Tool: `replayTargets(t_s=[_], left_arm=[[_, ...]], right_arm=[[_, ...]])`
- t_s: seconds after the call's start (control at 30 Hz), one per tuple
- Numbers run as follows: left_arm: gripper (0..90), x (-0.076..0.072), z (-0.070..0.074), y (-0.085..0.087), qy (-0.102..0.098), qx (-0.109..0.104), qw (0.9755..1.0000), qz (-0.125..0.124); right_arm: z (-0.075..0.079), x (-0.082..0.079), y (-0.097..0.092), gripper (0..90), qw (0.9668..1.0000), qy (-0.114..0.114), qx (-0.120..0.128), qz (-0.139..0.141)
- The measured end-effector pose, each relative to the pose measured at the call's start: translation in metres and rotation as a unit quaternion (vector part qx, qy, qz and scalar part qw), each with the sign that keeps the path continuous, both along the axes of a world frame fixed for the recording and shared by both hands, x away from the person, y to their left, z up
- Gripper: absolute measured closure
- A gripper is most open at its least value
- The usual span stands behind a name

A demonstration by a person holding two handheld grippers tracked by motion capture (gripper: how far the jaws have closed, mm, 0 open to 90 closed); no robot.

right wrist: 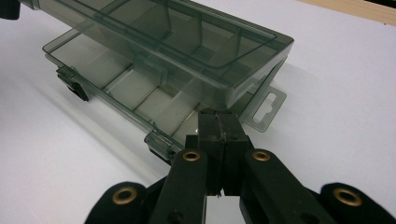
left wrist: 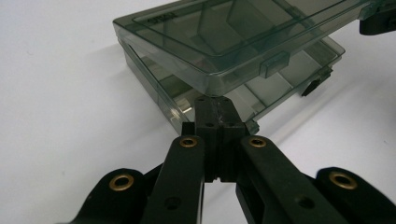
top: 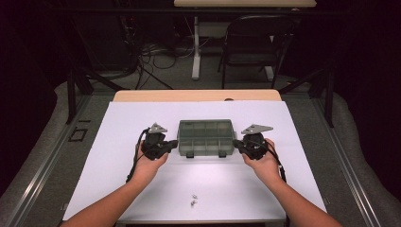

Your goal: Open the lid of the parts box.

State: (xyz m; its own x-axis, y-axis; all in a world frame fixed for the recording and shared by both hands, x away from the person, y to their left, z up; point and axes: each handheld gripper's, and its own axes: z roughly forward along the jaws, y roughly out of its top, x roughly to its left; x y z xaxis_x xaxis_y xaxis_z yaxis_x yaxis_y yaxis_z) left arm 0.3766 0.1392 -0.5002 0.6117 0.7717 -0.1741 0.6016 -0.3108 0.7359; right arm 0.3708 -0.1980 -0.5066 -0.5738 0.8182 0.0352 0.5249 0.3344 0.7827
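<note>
Lifting of the hinged lid (left wrist: pixel 219 42) of a smoky translucent plastic compartment box (top: pixel 206 137) is judged to be in hand. The box lies mid-sheet on the white table cover (top: pixel 142 189), long axis across the table, between both grippers. The left gripper (left wrist: pixel 215 105) and right gripper (right wrist: pixel 218 116) are each seen with jaws pressed together, nothing clamped, tips tucked under the raised lid's end corners. Neither hand is nearer. Two small metal screws (top: pixel 193 199) lie near the front edge.
</note>
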Motion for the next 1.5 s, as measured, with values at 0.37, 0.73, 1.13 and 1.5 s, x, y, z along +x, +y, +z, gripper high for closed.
replayTargets(t_s=[0.37,0.73,1.13,1.5], left_arm=[[89.4,0.008,0.013,-0.001,-0.009,0.001,0.9999,0.014],[88.6,0.014,0.022,-0.004,-0.015,0.006,0.9996,0.021],[85.0,0.014,0.025,-0.003,-0.023,0.012,0.9992,0.031],[78.1,0.014,0.029,-0.007,-0.047,0.020,0.9984,0.023]], right_arm=[[0.013,0.007,-0.001,88.9,0.9999,-0.007,0.003,-0.012],[0.024,0.015,0.000,80.4,0.9988,-0.033,-0.024,-0.026],[0.029,0.018,0.005,79.7,0.9983,-0.044,-0.032,-0.022],[0.032,0.019,0.006,79.9,0.9983,-0.045,-0.032,-0.022]])
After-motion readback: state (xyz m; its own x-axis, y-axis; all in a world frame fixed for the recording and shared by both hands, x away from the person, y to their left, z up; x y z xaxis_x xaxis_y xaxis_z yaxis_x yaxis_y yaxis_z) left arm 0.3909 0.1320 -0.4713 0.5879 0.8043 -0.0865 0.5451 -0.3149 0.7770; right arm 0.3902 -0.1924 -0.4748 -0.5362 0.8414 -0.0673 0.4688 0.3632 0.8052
